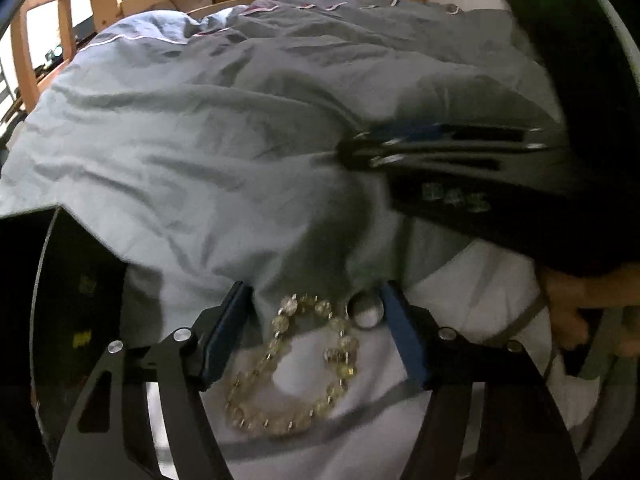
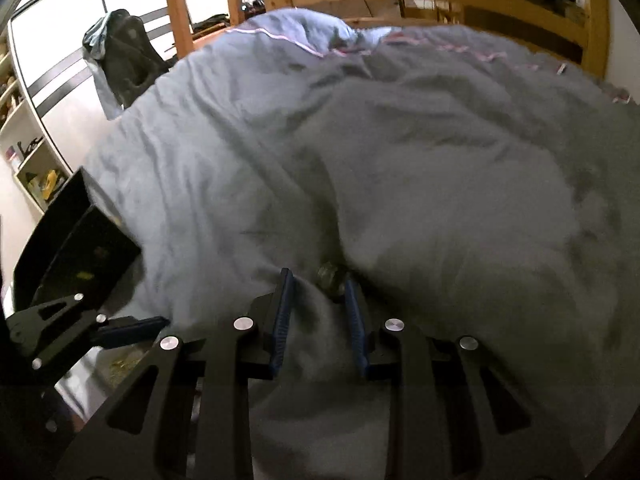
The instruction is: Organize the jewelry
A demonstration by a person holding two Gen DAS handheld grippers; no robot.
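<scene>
- Left gripper (image 1: 310,322): jaws part-open, straddling a pale yellow beaded bracelet (image 1: 294,364) lying on white cloth (image 1: 460,304) on the bed.
- Right gripper (image 2: 318,306): jaws narrow; small dark round bead (image 2: 331,278) at its fingertips, grip uncertain.
- Grey duvet (image 2: 400,152) beneath.

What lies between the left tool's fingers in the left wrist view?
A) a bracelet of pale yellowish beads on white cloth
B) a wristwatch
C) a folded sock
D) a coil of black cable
A: in the left wrist view a loop of clear yellowish beads, the bead bracelet, lies on white cloth between the blue fingers of the left tool, which do not press on it.
</scene>
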